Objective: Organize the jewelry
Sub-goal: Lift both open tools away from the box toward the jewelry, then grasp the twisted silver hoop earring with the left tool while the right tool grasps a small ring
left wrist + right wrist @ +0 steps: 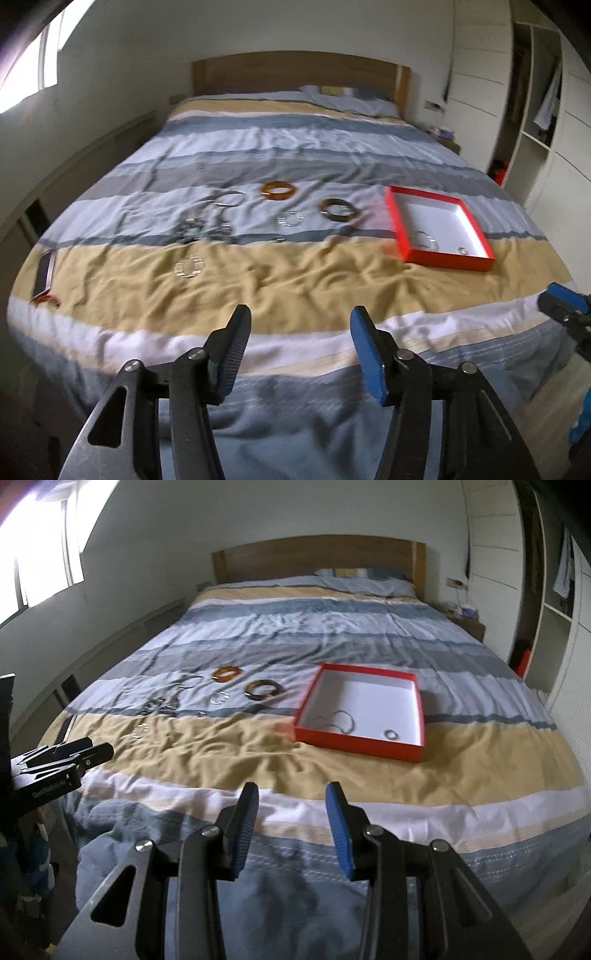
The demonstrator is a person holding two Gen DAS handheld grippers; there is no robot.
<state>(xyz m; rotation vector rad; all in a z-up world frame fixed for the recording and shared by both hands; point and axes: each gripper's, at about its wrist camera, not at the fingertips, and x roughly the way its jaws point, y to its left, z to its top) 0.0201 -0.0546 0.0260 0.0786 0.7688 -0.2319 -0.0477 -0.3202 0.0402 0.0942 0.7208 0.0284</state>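
A red box with a white inside [448,258] [369,746] lies open on the striped bed, with a thin chain [338,720] and a small ring [390,734] in it. Left of it lie an amber bangle [279,189] [226,673], a dark brown bangle [340,209] [263,689], silver bracelets [189,266] [290,219] and dark chains [203,229]. My left gripper [300,321] is open and empty above the bed's near edge. My right gripper [291,797] is open and empty too, nearer the box.
A phone [44,273] and a small red item [48,301] lie at the bed's left edge. A wooden headboard [295,70] and pillow [351,98] are at the far end. A wardrobe [535,110] stands on the right, a window [40,561] on the left.
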